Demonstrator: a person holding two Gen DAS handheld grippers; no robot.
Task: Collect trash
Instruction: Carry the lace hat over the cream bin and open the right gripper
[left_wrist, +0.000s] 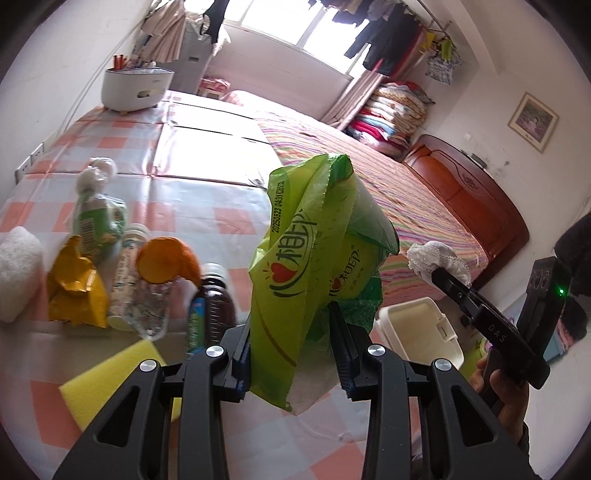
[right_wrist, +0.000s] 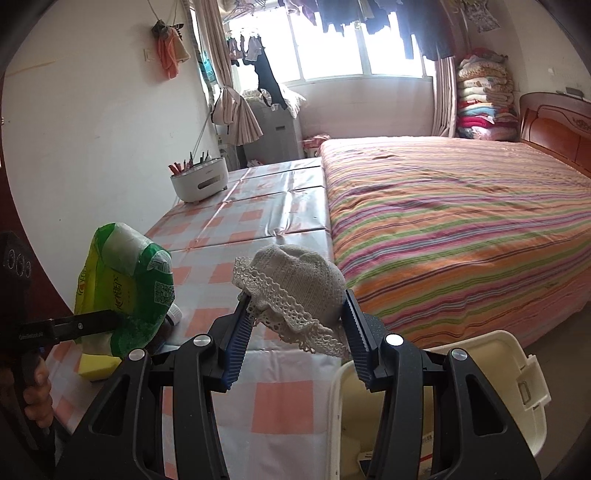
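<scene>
My left gripper (left_wrist: 291, 332) is shut on a green plastic tissue wrapper (left_wrist: 314, 240) and holds it up above the checked table (left_wrist: 192, 155). The wrapper also shows in the right wrist view (right_wrist: 125, 280). My right gripper (right_wrist: 295, 325) is shut on a white lace-edged sock (right_wrist: 295, 288), held above the table's near edge and next to the cream bin (right_wrist: 491, 373). The sock also shows in the left wrist view (left_wrist: 439, 258), right of the wrapper. The bin (left_wrist: 417, 328) stands open on the floor below the table's edge.
On the table's left lie a yellow packet (left_wrist: 77, 288), a clear bottle with an orange cap (left_wrist: 159, 280), a brown bottle (left_wrist: 218, 299), a green packet (left_wrist: 99, 218), a white cloth (left_wrist: 18, 269) and a yellow sponge (left_wrist: 118, 380). A white holder (left_wrist: 136, 86) stands far back. A striped bed (right_wrist: 461, 229) adjoins the table.
</scene>
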